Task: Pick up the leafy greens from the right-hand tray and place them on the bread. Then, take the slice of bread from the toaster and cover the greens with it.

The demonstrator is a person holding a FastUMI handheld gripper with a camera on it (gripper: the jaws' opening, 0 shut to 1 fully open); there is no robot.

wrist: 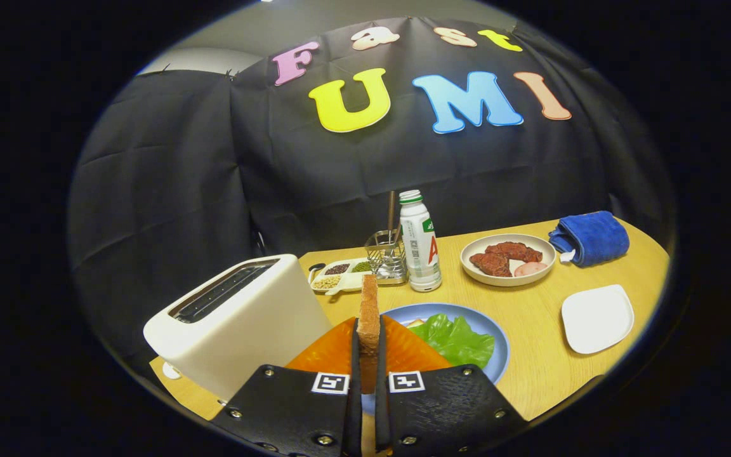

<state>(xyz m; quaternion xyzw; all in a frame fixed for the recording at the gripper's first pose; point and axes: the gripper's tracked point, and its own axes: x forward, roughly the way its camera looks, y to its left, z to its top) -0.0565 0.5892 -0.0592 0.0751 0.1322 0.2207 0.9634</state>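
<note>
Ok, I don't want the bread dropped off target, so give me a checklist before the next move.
1. Tool shut on the bread slice, held on edge: ok.
2. Slice out of the toaster: ok.
3. Leafy greens lying on the blue plate: ok.
4. Bottom bread under the greens: cannot tell, only a sliver shows.
5. Slice centred above the greens: not ok, they lie to its right.
6. Bottle stands beyond the plate, off the path: ok.
</note>
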